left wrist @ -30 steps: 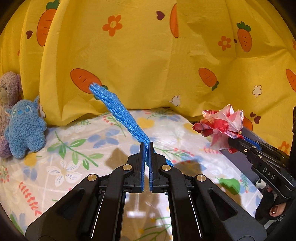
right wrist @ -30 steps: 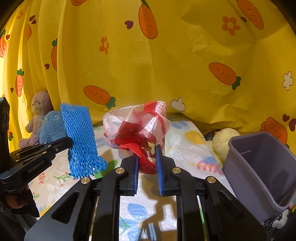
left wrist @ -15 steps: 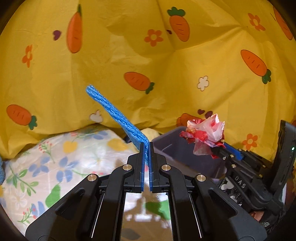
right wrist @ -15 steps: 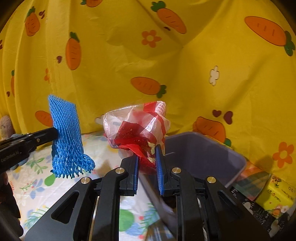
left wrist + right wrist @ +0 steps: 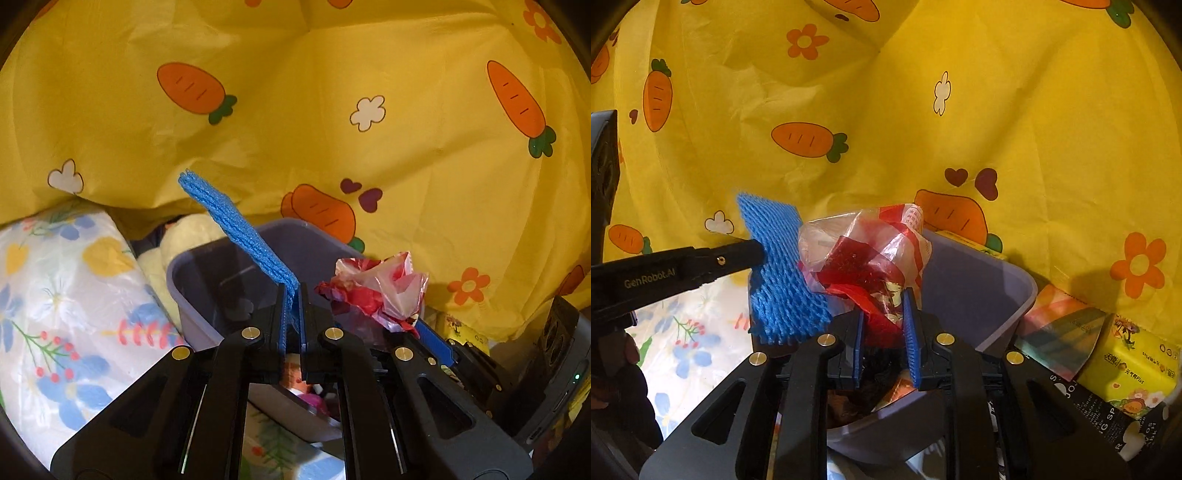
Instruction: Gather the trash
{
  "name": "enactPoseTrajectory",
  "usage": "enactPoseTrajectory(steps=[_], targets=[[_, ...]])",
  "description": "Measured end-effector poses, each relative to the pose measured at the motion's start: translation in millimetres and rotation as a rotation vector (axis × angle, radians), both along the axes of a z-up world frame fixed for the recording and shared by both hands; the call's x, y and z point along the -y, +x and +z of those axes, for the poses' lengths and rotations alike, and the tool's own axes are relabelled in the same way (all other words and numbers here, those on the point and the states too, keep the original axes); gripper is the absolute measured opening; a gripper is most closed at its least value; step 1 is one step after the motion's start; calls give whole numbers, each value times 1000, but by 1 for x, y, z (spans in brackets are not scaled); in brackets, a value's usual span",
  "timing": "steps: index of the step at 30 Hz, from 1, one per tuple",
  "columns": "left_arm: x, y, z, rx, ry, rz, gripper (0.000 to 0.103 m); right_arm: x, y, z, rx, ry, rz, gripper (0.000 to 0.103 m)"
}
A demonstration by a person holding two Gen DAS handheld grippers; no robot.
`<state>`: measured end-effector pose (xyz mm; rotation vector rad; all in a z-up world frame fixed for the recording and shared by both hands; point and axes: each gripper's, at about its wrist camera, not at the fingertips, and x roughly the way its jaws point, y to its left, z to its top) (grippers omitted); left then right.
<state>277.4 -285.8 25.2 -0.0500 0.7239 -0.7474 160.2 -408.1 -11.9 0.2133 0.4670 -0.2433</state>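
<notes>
A grey-purple bin (image 5: 207,280) stands just ahead of both grippers, with some trash lying in its bottom. My left gripper (image 5: 293,295) pinches the lower edge of a blue foam net (image 5: 236,229) over the bin's mouth, and its jaws are opening. From the right wrist view the net (image 5: 779,273) hangs at the bin's (image 5: 979,288) left rim, with the left gripper (image 5: 753,251) on it. My right gripper (image 5: 883,325) grips a crumpled red and clear plastic bag (image 5: 871,254) above the bin, its jaws opening slightly. The bag (image 5: 376,291) shows right of the net.
A yellow carrot-print curtain (image 5: 332,110) hangs close behind the bin. A floral sheet (image 5: 55,295) lies to the left, with a cream plush toy (image 5: 184,236) wedged behind the bin. A yellow tissue pack (image 5: 1134,365) and a coloured packet (image 5: 1060,328) lie right of the bin.
Both grippers swung right from the floral sheet to the bin and dipped, carrying the net and the bag. The soft toys at the left have left view.
</notes>
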Motion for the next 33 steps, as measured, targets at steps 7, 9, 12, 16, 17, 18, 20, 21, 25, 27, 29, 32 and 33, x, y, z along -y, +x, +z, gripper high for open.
enactPoseTrajectory(steps=[7, 9, 12, 16, 17, 18, 20, 21, 25, 27, 29, 32, 33], targets=[[-19, -6, -4, 20, 8, 26, 63, 3, 7, -7, -17, 3, -3, 33], [-27, -12, 0, 55, 32, 53, 70, 0, 7, -7, -18, -3, -1, 48], [-44, -23, 2, 124, 68, 120, 82, -6, 4, -7, -5, -29, -4, 63], [-74, -33, 3, 149, 82, 212, 89, -18, 0, -4, 3, -58, -9, 77], [-82, -36, 4, 164, 92, 241, 90, -20, 0, -3, 5, -61, -11, 79], [-90, -40, 5, 184, 106, 268, 91, -23, -1, -2, 7, -64, -13, 80], [-106, -48, 7, 226, 129, 322, 92, -29, -3, 1, 12, -67, -13, 86], [-114, -52, 8, 242, 135, 344, 94, -32, -5, 3, 15, -66, -13, 87], [-146, -69, 10, 256, 111, 404, 97, -44, -10, 7, 17, -64, -10, 89], [-160, -77, 11, 257, 112, 432, 97, -49, -13, 8, 12, -63, -6, 90], [-171, -87, 12, 263, 120, 448, 97, -56, -17, 8, 7, -64, -1, 90], [-186, -106, 13, 279, 119, 473, 97, -69, -26, 8, 7, -72, 10, 90], [-191, -112, 12, 283, 121, 480, 97, -75, -29, 8, 10, -76, 17, 90]])
